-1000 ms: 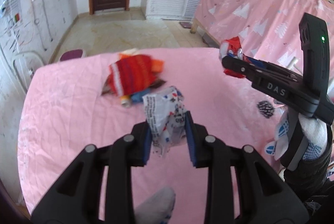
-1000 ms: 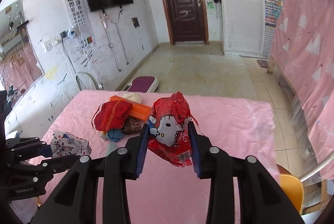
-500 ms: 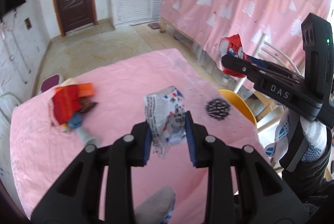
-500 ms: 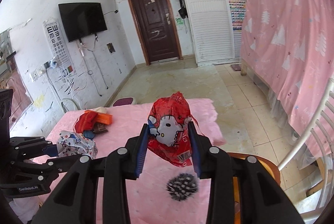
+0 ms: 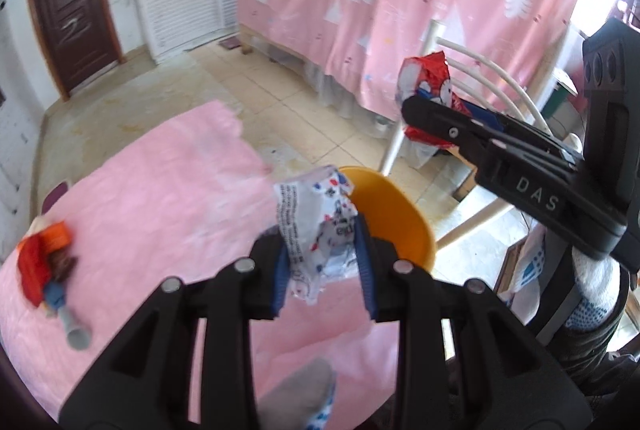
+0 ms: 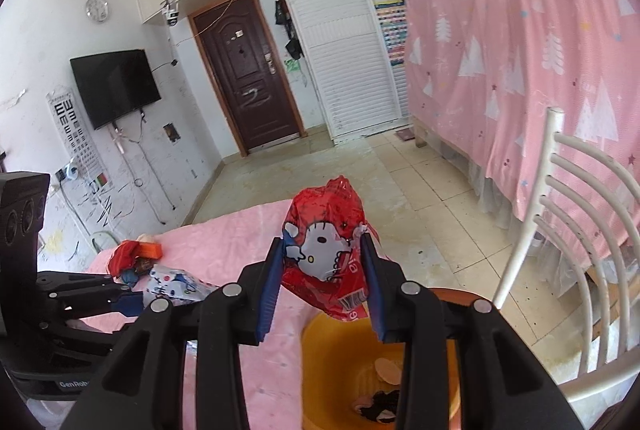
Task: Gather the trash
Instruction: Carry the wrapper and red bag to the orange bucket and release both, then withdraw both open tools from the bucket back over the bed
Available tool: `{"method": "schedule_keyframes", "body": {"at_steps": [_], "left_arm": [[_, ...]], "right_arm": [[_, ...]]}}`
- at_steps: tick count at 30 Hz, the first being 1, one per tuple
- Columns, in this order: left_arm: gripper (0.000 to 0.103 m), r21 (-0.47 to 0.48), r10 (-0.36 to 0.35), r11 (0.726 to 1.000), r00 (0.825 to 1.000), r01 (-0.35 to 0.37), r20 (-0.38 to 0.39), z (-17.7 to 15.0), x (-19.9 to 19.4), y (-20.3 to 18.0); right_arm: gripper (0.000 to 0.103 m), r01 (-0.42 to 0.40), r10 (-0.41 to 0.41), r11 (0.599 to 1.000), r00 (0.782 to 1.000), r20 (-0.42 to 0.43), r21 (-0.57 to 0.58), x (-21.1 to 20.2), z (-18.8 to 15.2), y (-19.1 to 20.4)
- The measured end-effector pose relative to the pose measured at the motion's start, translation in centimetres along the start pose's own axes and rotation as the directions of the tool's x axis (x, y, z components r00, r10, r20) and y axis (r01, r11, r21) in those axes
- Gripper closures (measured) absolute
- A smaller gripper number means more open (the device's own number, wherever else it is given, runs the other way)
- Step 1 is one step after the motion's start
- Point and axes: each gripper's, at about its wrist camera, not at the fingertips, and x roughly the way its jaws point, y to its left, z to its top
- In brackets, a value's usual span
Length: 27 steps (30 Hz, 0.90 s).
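My left gripper [image 5: 322, 264] is shut on a crumpled white printed wrapper [image 5: 316, 226], held over the right edge of the pink table, next to the orange bin [image 5: 396, 226]. My right gripper [image 6: 322, 280] is shut on a red Hello Kitty wrapper [image 6: 326, 250] and holds it above the orange bin [image 6: 332, 370], which has a few scraps inside. The right gripper [image 5: 412, 117] with the red wrapper [image 5: 426, 77] also shows in the left wrist view. The left gripper's white wrapper [image 6: 176, 284] shows in the right wrist view.
A pile of red and orange wrappers [image 5: 44, 262] with a grey tube [image 5: 76, 330] lies at the far left of the pink table [image 5: 160, 189]. A white chair [image 6: 560, 250] stands right of the bin. A pink curtain [image 6: 540, 49] hangs behind it.
Both grippers have swung right, from over the table's middle to the table's right edge and the orange bin. Each still holds its wrapper.
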Motion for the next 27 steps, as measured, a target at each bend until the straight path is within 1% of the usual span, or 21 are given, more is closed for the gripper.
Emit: {"method": "schedule_keyframes", "body": {"at_steps": [3,5,6,7,8,9,12,15,18,20,22,25,27], "left_arm": [[0.076,0.015,-0.031,0.999,0.999,0.032,-0.018,0.6,1.4,-1.3],[0.073,0.016,-0.041,0.999,0.999,0.042,-0.028,1.0,2.2,-1.9],[0.065,0.016,-0.048,0.999,0.998,0.048,-0.035,1.2,2.7,-2.2],[0.05,0.016,-0.045,0.999,0.998,0.046,-0.037,1.6,3.1,-2.5],[0.045,0.012,-0.035,0.999,0.999,0.035,-0.035,1.8,3.4,-2.5],[0.043,0.008,-0.031,0.999,0.999,0.031,-0.035,1.8,3.6,-2.5],[0.043,-0.01,-0.022,1.0,0.998,0.022,-0.051,2.0,4.1,-2.2],[0.043,-0.019,-0.017,1.0,0.999,0.016,-0.051,2.1,4.0,-1.9],[0.043,-0.021,-0.012,1.0,0.999,0.011,-0.036,1.9,3.3,-1.5],[0.043,-0.025,-0.008,1.0,1.0,0.007,-0.026,1.8,2.9,-1.2],[0.043,-0.034,-0.009,0.999,1.0,0.008,-0.019,1.7,2.4,-0.8],[0.043,-0.047,-0.011,0.999,1.0,0.01,-0.013,1.5,1.9,0.0],[0.043,-0.053,-0.008,0.999,1.0,0.008,-0.007,1.4,1.5,0.3]], "right_arm": [[0.077,0.003,-0.003,1.0,1.0,0.009,0.026,-0.3,-0.2,-1.4],[0.077,0.001,-0.001,0.999,1.0,0.013,0.044,-0.4,-0.3,-2.2],[0.077,0.0,-0.001,0.999,1.0,0.013,0.048,-0.5,-0.5,-2.5],[0.077,0.0,0.0,0.999,1.0,0.013,0.054,-0.4,-0.5,-2.8],[0.077,0.001,-0.002,0.998,1.0,0.013,0.06,-0.4,-0.5,-3.1],[0.077,0.001,-0.001,0.998,1.0,0.012,0.065,-0.4,-0.6,-3.3],[0.077,-0.002,0.002,0.998,1.0,0.0,0.07,0.1,-0.7,-3.5],[0.076,-0.008,0.009,0.998,1.0,-0.023,0.061,0.8,-1.0,-3.2],[0.07,-0.009,0.011,0.999,0.999,-0.036,0.049,1.3,-1.0,-2.6],[0.064,-0.002,0.003,0.999,0.999,-0.034,0.046,1.4,-1.0,-2.4],[0.062,0.01,-0.009,0.999,0.999,-0.032,0.042,1.4,-0.9,-2.1],[0.056,0.025,-0.023,0.999,0.999,-0.028,0.043,1.4,-0.7,-2.0],[0.055,0.024,-0.022,0.999,0.999,-0.027,0.043,1.4,-0.6,-1.6]]}}
